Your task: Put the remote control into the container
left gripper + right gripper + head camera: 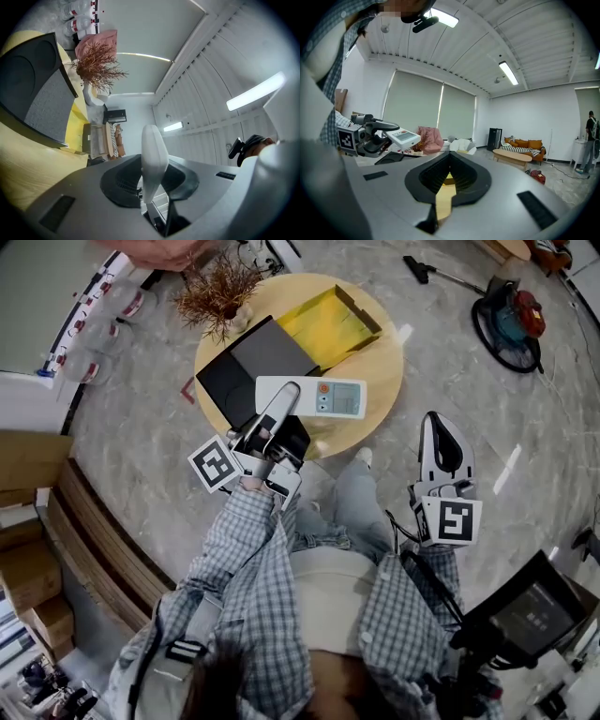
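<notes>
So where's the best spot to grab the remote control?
Grab the remote control by its plain end, away from the screen and buttons, and come in from the person's side of the table. It is thin and flat, so the jaws can pinch its top and bottom faces. The left gripper holds it just like that.

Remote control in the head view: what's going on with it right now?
A person works with a claw in each hand. The left claw is clamped on the white remote control and holds it above the round table, next to a black tray. The open yellow box beyond it looks empty, so the remote is not in yet. The right claw is shut, holds nothing, and hangs beside the table, over the floor.
</notes>
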Demonstrator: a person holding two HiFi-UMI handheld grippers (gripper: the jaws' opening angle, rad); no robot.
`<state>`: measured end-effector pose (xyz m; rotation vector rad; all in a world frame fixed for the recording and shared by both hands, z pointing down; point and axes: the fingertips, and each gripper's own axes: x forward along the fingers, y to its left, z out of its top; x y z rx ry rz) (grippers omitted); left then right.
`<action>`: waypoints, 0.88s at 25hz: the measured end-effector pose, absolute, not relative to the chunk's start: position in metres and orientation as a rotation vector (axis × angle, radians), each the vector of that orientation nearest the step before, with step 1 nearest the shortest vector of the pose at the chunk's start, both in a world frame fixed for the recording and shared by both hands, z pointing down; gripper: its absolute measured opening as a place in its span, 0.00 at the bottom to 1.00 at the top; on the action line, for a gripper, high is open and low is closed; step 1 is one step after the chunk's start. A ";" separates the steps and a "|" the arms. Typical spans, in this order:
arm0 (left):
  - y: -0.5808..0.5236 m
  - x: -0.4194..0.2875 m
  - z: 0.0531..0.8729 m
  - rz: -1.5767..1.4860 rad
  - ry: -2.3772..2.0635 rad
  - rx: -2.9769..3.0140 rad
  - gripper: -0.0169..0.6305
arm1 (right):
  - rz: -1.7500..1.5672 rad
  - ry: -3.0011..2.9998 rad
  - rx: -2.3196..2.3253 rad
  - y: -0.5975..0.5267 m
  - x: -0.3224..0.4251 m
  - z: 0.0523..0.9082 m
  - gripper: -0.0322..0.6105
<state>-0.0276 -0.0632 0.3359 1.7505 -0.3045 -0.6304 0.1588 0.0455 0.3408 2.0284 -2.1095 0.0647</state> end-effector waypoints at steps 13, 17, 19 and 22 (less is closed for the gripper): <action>-0.122 0.044 0.349 -0.699 -0.433 1.716 0.18 | 0.119 -2.270 1.755 -0.039 0.228 0.359 0.06; -0.132 0.053 0.350 -0.735 -0.477 1.719 0.18 | 0.124 -2.320 1.687 -0.055 0.235 0.360 0.06; -0.134 0.055 0.350 -0.744 -0.495 1.717 0.18 | 0.122 -2.339 1.659 -0.060 0.236 0.359 0.06; -0.136 0.054 0.349 -0.750 -0.523 1.709 0.18 | 0.089 -2.368 1.619 -0.068 0.232 0.355 0.06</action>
